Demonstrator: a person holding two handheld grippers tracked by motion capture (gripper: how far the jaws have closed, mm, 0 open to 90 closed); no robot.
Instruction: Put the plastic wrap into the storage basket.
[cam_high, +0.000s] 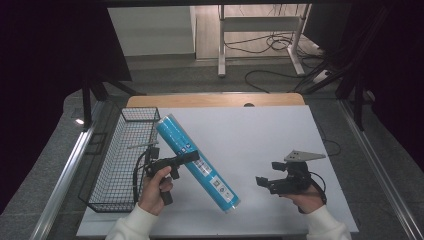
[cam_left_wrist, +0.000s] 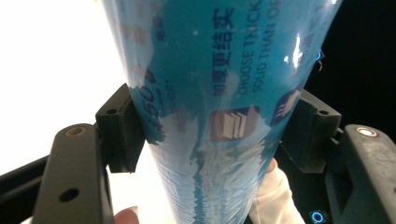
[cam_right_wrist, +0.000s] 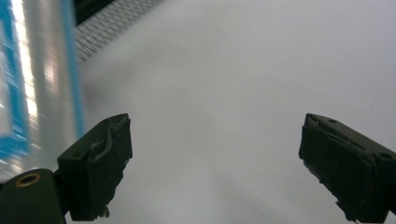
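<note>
Nearest the high camera, at the bottom of the frame, two white-sleeved forearms come in, each hand carrying a hand-held gripper. Beneath them the white desk spreads across the middle of the frame. Left of centre, a black wire basket sits along the desk's left edge. Beside the basket, the long blue roll in clear wrap slants from upper left to lower right, its lower end near the desk's front edge. At lower left, the left hand-held gripper is clenched around the roll's middle; its own view has both pads pressing the printed wrap. At lower right, the right hand-held gripper is released, jaws wide and bare, well apart from the roll.
</note>
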